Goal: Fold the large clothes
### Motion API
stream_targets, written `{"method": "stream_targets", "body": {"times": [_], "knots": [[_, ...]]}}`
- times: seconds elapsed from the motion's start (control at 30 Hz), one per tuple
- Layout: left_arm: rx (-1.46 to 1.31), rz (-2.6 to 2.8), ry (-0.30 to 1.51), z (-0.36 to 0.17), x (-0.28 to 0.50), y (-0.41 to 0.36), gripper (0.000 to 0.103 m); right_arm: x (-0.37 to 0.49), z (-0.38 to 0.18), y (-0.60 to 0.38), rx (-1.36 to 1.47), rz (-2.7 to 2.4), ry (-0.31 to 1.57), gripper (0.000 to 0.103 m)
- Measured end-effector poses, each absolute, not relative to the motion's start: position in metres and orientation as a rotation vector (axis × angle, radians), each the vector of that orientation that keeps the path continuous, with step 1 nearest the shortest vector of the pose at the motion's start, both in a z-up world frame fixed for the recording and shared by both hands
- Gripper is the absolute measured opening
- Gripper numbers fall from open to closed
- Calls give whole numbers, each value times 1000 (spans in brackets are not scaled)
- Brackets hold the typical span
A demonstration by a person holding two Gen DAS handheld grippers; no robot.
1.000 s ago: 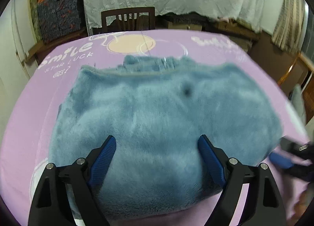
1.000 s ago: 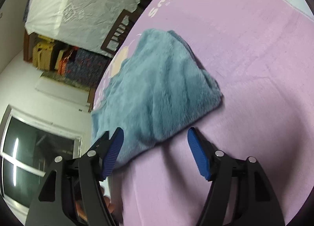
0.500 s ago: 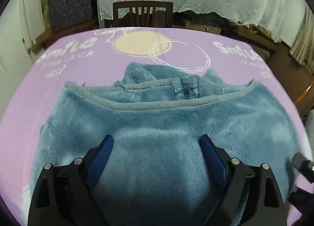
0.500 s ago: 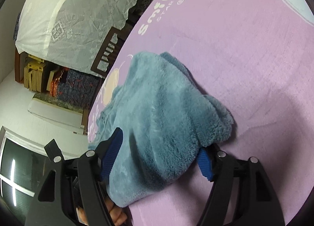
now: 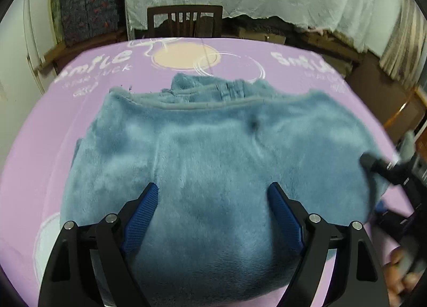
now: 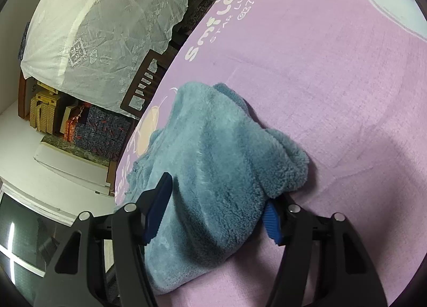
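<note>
Here, a blue fleece garment is lying folded on the purple table cover, bulging between both spread-fingered grippers, left and right, neither clamping it.

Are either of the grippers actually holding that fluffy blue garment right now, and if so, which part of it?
Neither. Both the left gripper and the right gripper stand open around the near edge of the folded blue fleece garment, unclamped.

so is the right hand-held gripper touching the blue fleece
Touching. The right wrist view shows the fleece garment bulging between the open right hand-held gripper, draped over one fingertip.
</note>
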State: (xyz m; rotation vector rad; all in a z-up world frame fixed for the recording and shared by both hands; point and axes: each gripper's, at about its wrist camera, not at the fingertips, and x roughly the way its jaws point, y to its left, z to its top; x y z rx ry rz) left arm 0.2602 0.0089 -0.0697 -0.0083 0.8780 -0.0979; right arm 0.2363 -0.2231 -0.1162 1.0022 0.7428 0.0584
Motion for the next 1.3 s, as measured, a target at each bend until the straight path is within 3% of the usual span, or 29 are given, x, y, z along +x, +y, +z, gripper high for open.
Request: {"method": "stream_targets", "body": {"times": [0.27, 0.3, 0.33, 0.47, 0.93, 1.3], "knots": [[1, -75, 870, -79, 262, 4, 88, 244, -117, -223, 1023, 23, 709, 60], [6, -73, 869, -79, 262, 3, 88, 245, -117, -223, 1021, 24, 707, 56], [7, -73, 868, -79, 262, 3, 88, 244, -117, -223, 1022, 25, 704, 41], [1, -79, 873, -78, 263, 5, 89, 238, -112, -225, 1005, 52, 678, 29], [-318, -182, 912, -30, 279, 90, 86, 216, -22, -139, 550, 143, 525, 26], [-460, -396, 895, 10, 271, 106, 92, 193, -19, -53, 169, 241, 495, 26]]}}
